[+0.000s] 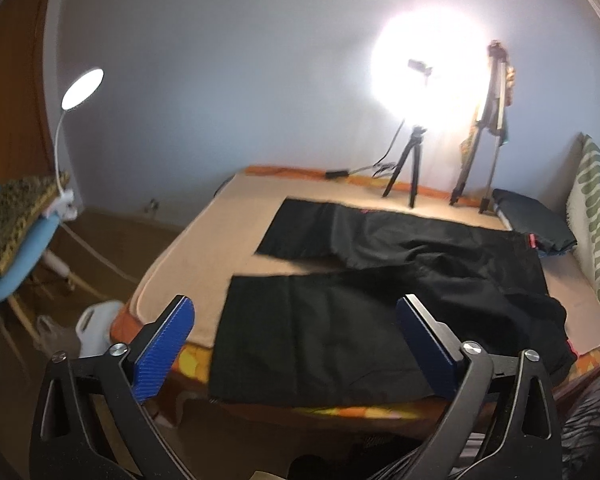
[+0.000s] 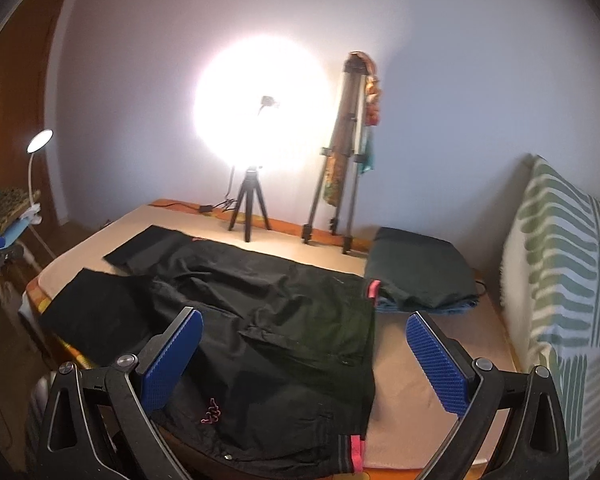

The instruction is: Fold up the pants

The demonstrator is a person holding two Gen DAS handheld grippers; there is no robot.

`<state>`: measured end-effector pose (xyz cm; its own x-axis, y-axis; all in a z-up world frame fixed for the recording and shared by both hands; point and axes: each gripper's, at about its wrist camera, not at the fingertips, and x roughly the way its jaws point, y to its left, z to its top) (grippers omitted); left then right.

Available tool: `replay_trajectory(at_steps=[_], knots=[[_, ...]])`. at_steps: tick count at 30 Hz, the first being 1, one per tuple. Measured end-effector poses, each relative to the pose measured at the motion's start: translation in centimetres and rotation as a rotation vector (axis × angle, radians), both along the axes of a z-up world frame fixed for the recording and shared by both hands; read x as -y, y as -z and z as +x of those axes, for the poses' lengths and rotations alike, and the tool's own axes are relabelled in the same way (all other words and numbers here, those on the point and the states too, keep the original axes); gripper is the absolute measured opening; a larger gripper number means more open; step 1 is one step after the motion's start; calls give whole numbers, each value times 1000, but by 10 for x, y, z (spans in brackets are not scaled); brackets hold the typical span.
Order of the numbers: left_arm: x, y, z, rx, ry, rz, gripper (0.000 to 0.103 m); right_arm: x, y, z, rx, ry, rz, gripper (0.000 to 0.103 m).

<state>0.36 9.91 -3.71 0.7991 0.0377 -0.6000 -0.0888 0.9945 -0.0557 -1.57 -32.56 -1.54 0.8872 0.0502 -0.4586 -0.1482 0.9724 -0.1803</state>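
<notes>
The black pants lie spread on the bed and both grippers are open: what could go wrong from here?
1. The near leg of the black fabric pants overhangs the beige bed's edge; a pull may drag it off.
2. The open left gripper may also pinch the bed cover.
3. The black ring-light tripod stands near the far leg; a wide swing could hit it.

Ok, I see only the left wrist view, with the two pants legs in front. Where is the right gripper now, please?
Observer: The right gripper is open, above the waist end of the pants, with nothing between its fingers.
Operator: Which side of the pants faces up there?
Observer: I cannot tell, but a small pink logo shows near the waistband, close to the gripper's left finger.
</notes>
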Motion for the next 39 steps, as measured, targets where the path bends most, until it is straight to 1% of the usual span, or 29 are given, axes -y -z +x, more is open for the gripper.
replay_trajectory(at_steps=[3, 5, 7, 10, 12, 14, 15, 18, 23, 26, 30, 36, 38, 39], knots=[[-18, 18, 7, -54, -13, -1, 92, -11, 10, 2, -18, -53, -63, 103], [-33, 35, 14, -113, -22, -40, 86, -20, 21, 5, -42, -93, -102, 101], [-46, 54, 19, -162, -34, -84, 81, -29, 36, 8, -82, -143, -129, 97], [-57, 77, 22, -215, -49, -108, 74, -40, 60, 9, -145, -220, -144, 88], [-63, 88, 21, -239, -59, -125, 73, -47, 80, 10, -190, -267, -158, 80], [-68, 98, 18, -259, -69, -152, 73, -53, 100, 10, -241, -303, -163, 74], [-71, 102, 18, -266, -71, -164, 73, -55, 109, 11, -268, -322, -163, 71], [-77, 113, 17, -285, -80, -194, 73, -67, 140, 12, -336, -381, -178, 68], [-83, 127, 20, -291, -85, -263, 73, -82, 173, 19, -407, -422, -195, 64], [-85, 135, 23, -292, -89, -301, 71, -91, 185, 21, -425, -444, -215, 64], [-83, 145, 28, -305, -100, -322, 71, -97, 195, 24, -436, -458, -262, 62], [-87, 157, 31, -313, -135, -353, 71, -102, 204, 28, -457, -463, -294, 52], [-91, 161, 28, -315, -161, -367, 71, -104, 205, 29, -459, -464, -304, 48], [-96, 164, 25, -313, -185, -386, 71, -105, 205, 31, -461, -466, -303, 46]])
